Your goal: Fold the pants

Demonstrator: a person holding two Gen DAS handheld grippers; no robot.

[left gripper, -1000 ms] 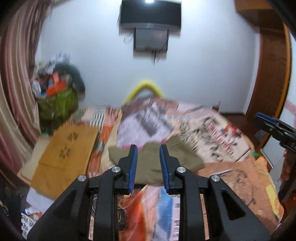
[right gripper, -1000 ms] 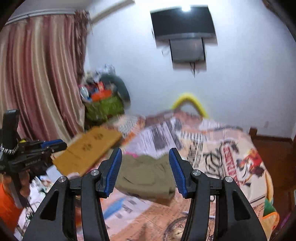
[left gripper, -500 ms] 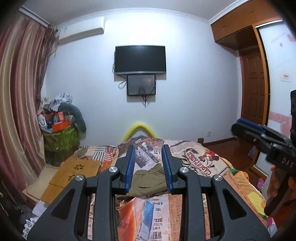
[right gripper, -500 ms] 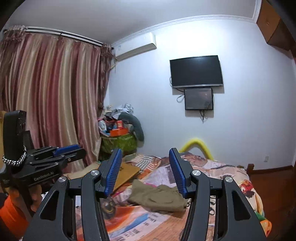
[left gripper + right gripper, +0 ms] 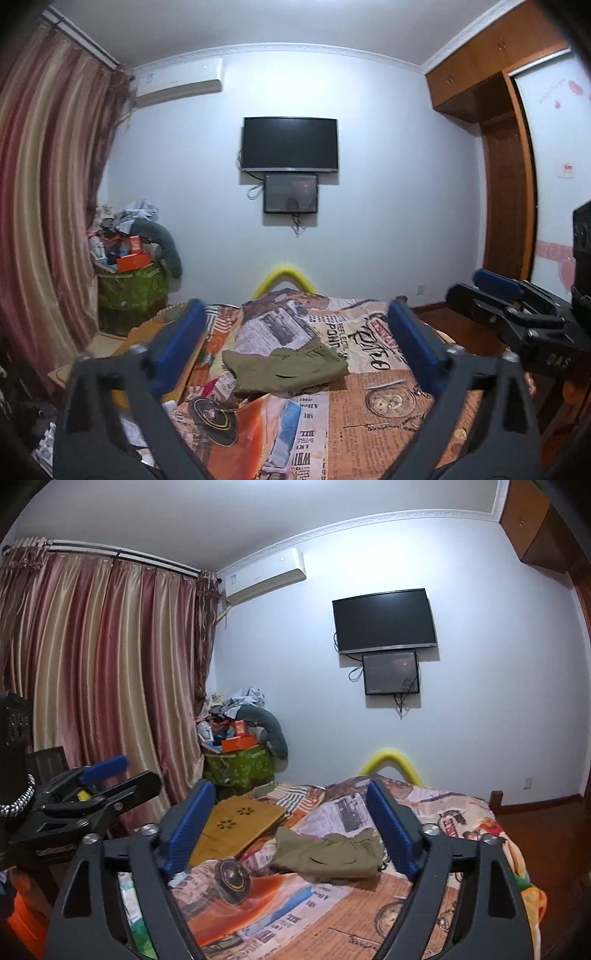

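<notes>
Tongs first: we see the left tongs (image 5: 295, 354) spread very wide and opening, with nothing between the blue pads; the right tongs (image 5: 291, 829) are opening too, wide and empty. Neither touches the pants (image 5: 286, 367), which lie folded in an olive bundle on the bed (image 5: 369, 417), well beyond both sets of fingertips.

Against the frames a second ago, both pairs of jaws stood much narrower then, and both views looked down at the bed from closer; we now look level across the room, with the ceiling in sight. The pants lie in the same spot.

Going left to right in the left wrist view, we see striped curtains (image 5: 40, 206), a cluttered green bin (image 5: 131, 291), a wooden board (image 5: 236, 829) at the bed's edge, the newspaper-print cover, a wall television (image 5: 290, 144) with a smaller screen (image 5: 291, 194) under it, and a wooden wardrobe (image 5: 498, 92). An air conditioner (image 5: 177, 81) hangs high near the curtains.
</notes>
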